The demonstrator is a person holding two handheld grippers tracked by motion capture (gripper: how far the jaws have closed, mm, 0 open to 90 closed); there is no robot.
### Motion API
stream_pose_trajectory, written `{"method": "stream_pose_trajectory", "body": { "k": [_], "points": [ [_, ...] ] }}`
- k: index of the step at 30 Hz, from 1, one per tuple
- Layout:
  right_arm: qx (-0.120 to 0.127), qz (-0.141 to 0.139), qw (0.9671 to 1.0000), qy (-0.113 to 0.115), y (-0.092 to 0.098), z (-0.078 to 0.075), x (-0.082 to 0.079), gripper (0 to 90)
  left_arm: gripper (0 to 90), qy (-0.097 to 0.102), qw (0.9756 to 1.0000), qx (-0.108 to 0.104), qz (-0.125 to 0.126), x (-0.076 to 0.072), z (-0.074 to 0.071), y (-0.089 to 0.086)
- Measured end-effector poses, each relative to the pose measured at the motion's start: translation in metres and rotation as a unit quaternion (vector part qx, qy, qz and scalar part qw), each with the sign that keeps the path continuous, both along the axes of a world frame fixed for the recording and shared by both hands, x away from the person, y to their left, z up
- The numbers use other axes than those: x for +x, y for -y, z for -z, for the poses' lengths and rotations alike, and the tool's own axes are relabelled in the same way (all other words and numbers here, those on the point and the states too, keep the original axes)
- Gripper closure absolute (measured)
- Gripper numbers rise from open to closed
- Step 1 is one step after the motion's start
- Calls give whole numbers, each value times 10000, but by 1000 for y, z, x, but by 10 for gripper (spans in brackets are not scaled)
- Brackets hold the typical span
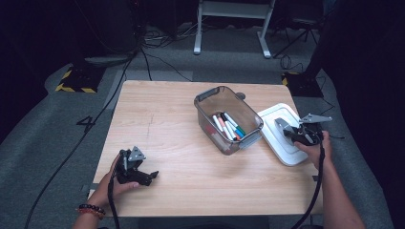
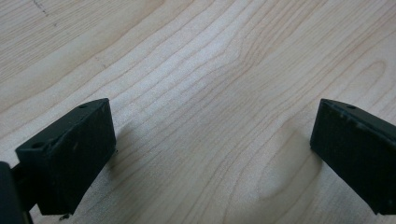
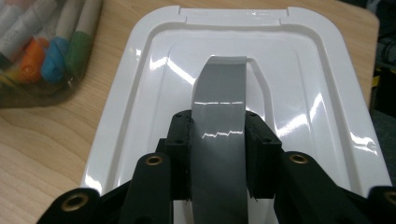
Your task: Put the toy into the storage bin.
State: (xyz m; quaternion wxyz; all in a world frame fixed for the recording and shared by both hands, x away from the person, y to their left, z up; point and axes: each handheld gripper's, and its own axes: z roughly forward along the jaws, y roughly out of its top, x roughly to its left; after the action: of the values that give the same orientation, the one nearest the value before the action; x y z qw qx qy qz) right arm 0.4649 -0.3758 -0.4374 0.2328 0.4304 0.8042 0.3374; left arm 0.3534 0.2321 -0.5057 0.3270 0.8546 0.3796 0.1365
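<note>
Risk starts small at the left: the left tool rests on the worktop with its jaws apart and empty, well away from the clear bin of markers in the middle. Further right, the right tool is clamped on the grey handle of the white lid, which lies just beside the bin. That glossy handle could slide between the pads, I'd guess, letting the lid tilt or knock the bin.

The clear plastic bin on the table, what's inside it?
The clear plastic bin holds a loose pile of markers with orange, blue and green caps. Whatever lies under the pile is covered.
</note>
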Motion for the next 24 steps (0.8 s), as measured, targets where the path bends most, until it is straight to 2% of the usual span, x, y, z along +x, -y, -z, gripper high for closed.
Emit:
{"method": "stream_pose_trajectory", "body": {
  "k": [2,5,9,12,14,20,24],
  "points": [
    [-25,50,9999,107,1,-6,1,681,4,1,10000,0,1,0,0,0],
    [88,100,9997,201,3,-15,4,681,4,4,10000,3,0,0,0,0],
    [53,133,9995,277,5,-29,10,681,4,1,10000,-4,-15,0,0,0],
    [205,89,9991,372,9,-45,12,681,4,1,10000,-6,-7,0,0,0],
    [184,100,9987,456,10,-54,12,681,4,2,10000,4,1,0,0,0],
    [280,-35,9977,610,7,-81,13,681,4,2,10000,3,1,0,0,0],
    [309,-194,9970,679,-3,-95,12,681,4,2,10000,-5,-4,0,0,0]
  ]
}}
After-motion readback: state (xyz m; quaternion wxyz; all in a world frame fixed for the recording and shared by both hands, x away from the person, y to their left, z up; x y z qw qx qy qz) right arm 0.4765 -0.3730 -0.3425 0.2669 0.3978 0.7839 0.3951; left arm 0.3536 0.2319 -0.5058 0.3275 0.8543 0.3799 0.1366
